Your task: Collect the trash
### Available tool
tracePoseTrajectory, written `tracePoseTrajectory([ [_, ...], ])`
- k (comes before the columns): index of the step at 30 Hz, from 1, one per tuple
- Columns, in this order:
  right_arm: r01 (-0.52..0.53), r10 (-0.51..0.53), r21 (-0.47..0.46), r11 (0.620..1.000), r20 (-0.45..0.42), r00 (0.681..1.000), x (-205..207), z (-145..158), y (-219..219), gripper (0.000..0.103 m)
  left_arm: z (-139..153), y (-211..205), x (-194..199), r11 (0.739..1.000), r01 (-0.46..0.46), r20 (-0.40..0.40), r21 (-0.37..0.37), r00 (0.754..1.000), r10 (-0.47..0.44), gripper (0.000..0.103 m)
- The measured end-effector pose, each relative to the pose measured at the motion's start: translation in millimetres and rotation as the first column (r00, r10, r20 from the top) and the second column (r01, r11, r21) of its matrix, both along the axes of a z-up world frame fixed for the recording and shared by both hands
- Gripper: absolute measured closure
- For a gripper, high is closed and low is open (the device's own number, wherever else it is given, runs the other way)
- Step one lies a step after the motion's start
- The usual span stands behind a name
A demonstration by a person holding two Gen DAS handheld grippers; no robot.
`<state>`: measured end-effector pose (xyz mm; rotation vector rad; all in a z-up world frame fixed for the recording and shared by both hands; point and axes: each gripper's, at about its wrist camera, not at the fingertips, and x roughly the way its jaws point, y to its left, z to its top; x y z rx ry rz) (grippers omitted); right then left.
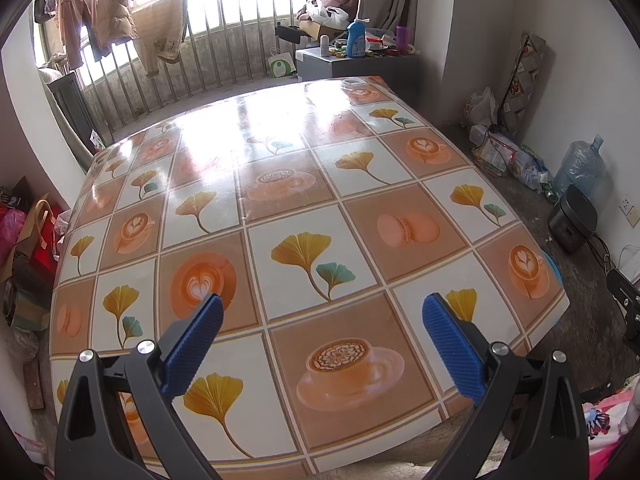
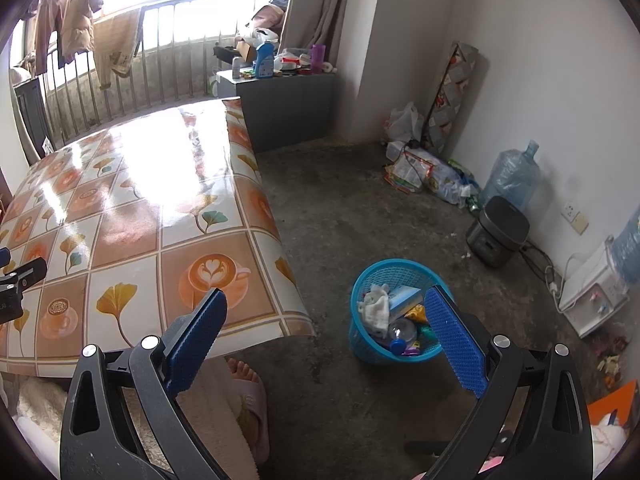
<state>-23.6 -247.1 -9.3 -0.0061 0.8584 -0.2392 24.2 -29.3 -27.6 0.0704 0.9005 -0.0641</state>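
A blue mesh wastebasket (image 2: 362, 344) stands on the concrete floor to the right of the table. It holds crumpled white tissue (image 2: 376, 304), a blue box (image 2: 404, 298), a plastic bottle (image 2: 402, 330) and bright wrappers. My right gripper (image 2: 326, 294) hovers open above the floor, its right finger in front of the basket's rim. My left gripper (image 1: 322, 300) hangs open over the table (image 1: 280, 184), which has a glossy cloth printed with coffee cups and ginkgo leaves. Nothing sits between either pair of blue pads. No loose trash shows on the tabletop.
A person's foot in a pink slipper (image 2: 250, 396) rests under the table's near corner. A dark cooker (image 2: 496, 232), water jugs (image 2: 512, 176) and bags (image 2: 424, 168) line the right wall. A grey cabinet (image 2: 280, 108) with bottles stands behind the table. A railing (image 1: 168, 76) with hanging clothes runs at the back.
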Motion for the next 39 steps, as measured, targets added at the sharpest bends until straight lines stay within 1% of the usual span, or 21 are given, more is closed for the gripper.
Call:
tracePoseTrajectory([
  [39,-0.001,0.001,0.0,1.0,0.0,1.0,0.2,-0.5,-0.3,0.008,-3.1,-1.6,0.4,1.0,0.006,-0.005,0.0,1.0,-0.006,0.005],
])
